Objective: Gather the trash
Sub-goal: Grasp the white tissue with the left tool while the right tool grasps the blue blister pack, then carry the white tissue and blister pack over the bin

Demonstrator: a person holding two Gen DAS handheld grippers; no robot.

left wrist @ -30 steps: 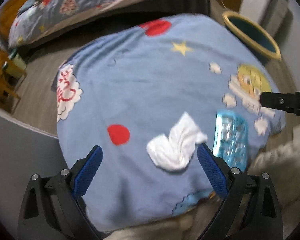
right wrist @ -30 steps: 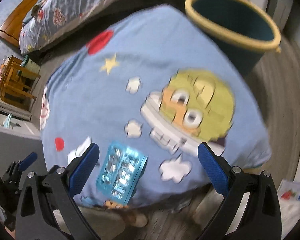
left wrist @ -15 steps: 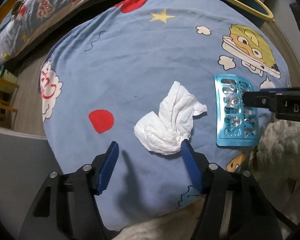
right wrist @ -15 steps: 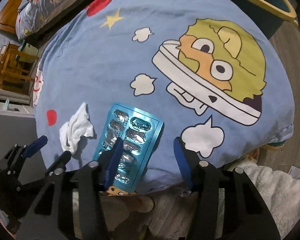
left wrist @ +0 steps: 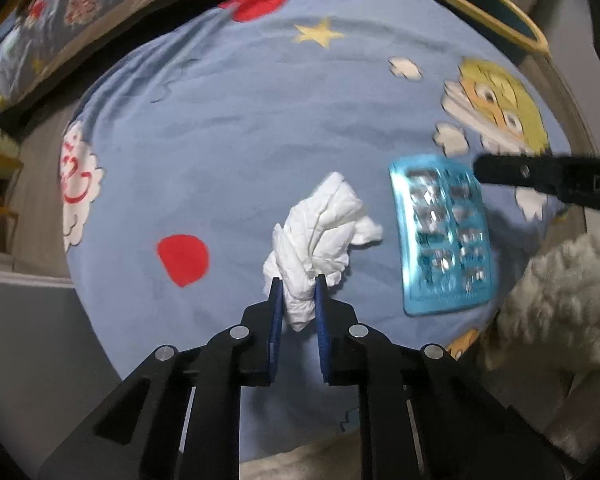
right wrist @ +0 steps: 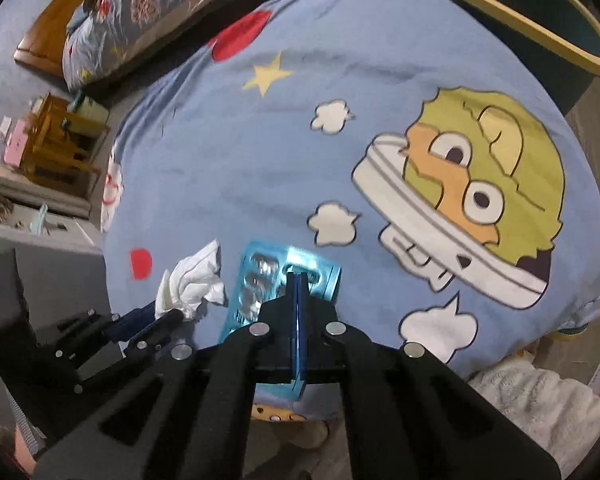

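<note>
A crumpled white tissue (left wrist: 320, 232) lies on the blue cartoon bed cover (left wrist: 236, 128). My left gripper (left wrist: 298, 292) is shut on the tissue's near end. A blue blister pack (left wrist: 444, 236) lies just right of the tissue. In the right wrist view my right gripper (right wrist: 299, 280) is shut on the blister pack (right wrist: 268, 276), gripping its near right edge. The tissue (right wrist: 192, 284) and the left gripper (right wrist: 148, 322) show to its left. The right gripper's arm (left wrist: 548, 178) crosses above the pack in the left wrist view.
A teal bin with a yellow rim (right wrist: 532, 12) stands past the bed's far right corner and also shows in the left wrist view (left wrist: 480, 4). A pillow (right wrist: 148, 4) lies at the far left. A white fluffy rug (left wrist: 560, 292) is at the right.
Both grippers have closed: the left on the tissue, the right on the blister pack. Both had been open and moving in on these items.
</note>
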